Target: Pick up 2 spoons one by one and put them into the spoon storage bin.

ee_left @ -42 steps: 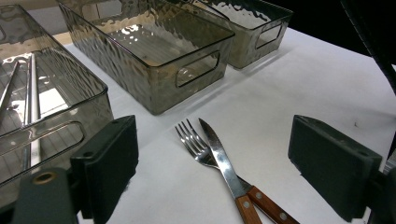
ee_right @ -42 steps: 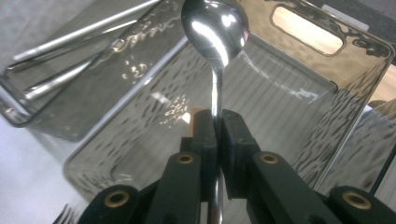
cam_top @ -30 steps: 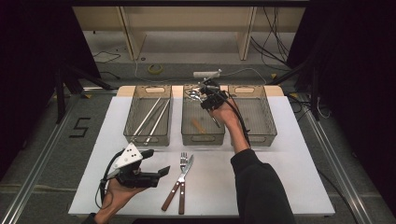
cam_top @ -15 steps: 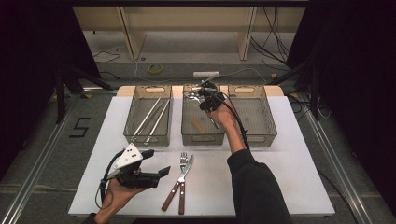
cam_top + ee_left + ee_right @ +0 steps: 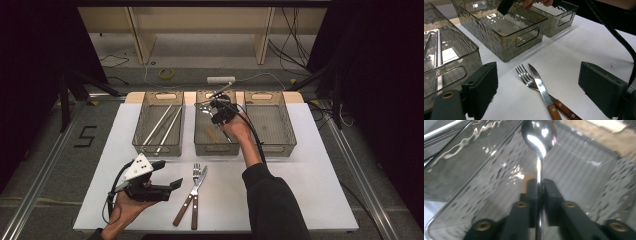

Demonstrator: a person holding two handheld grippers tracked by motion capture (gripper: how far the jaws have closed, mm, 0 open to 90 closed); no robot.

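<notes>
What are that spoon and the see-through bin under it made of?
The shiny silver spoon looks like polished metal, probably steel: it mirrors the lights. The smoky, rippled middle bin looks like tinted clear plastic: its floor shows through the wavy walls.

Spoon (image 5: 538, 137) in my right gripper (image 5: 539, 185): polished metal, mirror-glossy bowl, thin shiny stem between matt black plastic-looking pads. Middle bin (image 5: 506, 30): smoky see-through plastic, glossy, rippled walls, ribbed floor. Left bin (image 5: 159, 124) same plastic, with long smooth metal rods (image 5: 161, 127), satin sheen. Fork (image 5: 527, 78) and knife (image 5: 539, 86): bright steel, reddish-brown wooden handles with metal rivets, slightly glossy. Table cover (image 5: 300, 175): white, matt, paper-like. My left gripper (image 5: 544, 87): matt dark plastic pads, faintly grainy. My sleeve (image 5: 272, 200): black matt cloth.
</notes>
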